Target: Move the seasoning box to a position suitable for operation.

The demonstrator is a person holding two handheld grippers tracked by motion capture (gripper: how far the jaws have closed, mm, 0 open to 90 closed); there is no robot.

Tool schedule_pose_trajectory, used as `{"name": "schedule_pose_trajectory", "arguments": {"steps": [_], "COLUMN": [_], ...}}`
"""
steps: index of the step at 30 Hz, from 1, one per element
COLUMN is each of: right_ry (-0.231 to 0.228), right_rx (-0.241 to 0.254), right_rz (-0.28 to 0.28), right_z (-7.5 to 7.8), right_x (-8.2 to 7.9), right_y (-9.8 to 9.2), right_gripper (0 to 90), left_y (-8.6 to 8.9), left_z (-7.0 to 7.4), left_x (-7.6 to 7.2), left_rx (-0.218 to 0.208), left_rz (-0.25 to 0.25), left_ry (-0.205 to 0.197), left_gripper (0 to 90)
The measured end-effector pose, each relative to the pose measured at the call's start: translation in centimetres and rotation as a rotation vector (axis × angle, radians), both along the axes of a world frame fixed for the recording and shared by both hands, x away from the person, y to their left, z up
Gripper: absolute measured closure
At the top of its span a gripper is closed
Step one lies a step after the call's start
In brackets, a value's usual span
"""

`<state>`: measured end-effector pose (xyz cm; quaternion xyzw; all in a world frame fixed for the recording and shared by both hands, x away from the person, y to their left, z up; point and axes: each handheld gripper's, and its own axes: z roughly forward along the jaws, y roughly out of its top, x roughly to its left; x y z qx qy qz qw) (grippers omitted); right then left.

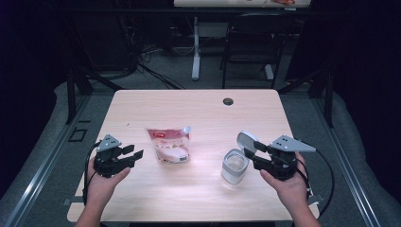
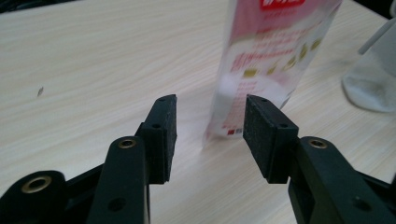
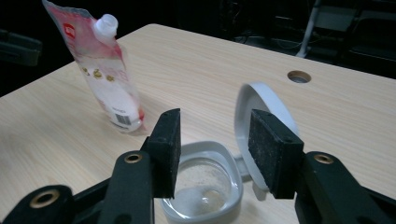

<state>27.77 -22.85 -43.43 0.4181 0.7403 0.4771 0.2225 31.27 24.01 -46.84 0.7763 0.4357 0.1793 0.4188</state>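
On either side of the pouch (image 1: pixel 169 145), which stands upright near the middle of the wooden table (image 1: pixel 198 106), a hand holds a gripper just above the tabletop. The left gripper (image 1: pixel 134 153) sits to the left of the pouch, level, its jaws pointing toward it; they stand apart with nothing between them, the pouch just beyond the pad tips (image 2: pixel 164 122) in the left gripper view. The left hand (image 1: pixel 101 182) grasps the body from behind and below, forearm coming in from the near edge.

The right gripper (image 1: pixel 249 147) is to the right of the pouch and well apart from it, beyond the jar (image 1: pixel 235 166). Its jaws are spread wide and hold nothing; in the right gripper view they hang over the jar's open mouth (image 3: pixel 201 181). The right hand (image 1: pixel 287 185) grips it from the near side.

The pouch is a red, white and clear spouted bag with a white spout (image 3: pixel 106 24) at its top corner and white contents settled low. The jar is clear with a grey rim; its hinged lid (image 1: pixel 246 140) stands up open on the side away from the pouch. Inside lies a shallow layer of whitish grains.
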Motion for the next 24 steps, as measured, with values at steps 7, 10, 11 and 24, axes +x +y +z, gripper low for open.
{"name": "schedule_pose_trajectory", "arguments": {"steps": [7, 10, 11, 24], "right_ry": [0.011, 0.009, 0.011, 0.002], "right_rx": [-0.006, -0.003, -0.007, -0.003], "right_rz": [0.057, 0.083, 0.086, 0.133], "right_z": [0.9, 1.0, 1.1, 1.1], "right_x": [1.8, 2.7, 2.8, 4.8], "right_y": [2.5, 3.7, 3.9, 7.1], "right_gripper": [56.6, 56.9, 56.9, 60.2], "left_y": [-1.3, -1.4, -1.4, -2.0], "left_z": [1.6, 2.2, 2.3, 2.3], "left_x": [1.5, 2.3, 2.4, 3.2], "left_rx": [-0.035, -0.053, -0.062, -0.056], "left_rz": [-0.014, -0.014, -0.014, -0.042], "left_ry": [-0.014, -0.017, -0.017, -0.037], "left_gripper": [53.9, 53.8, 53.8, 59.2]}}
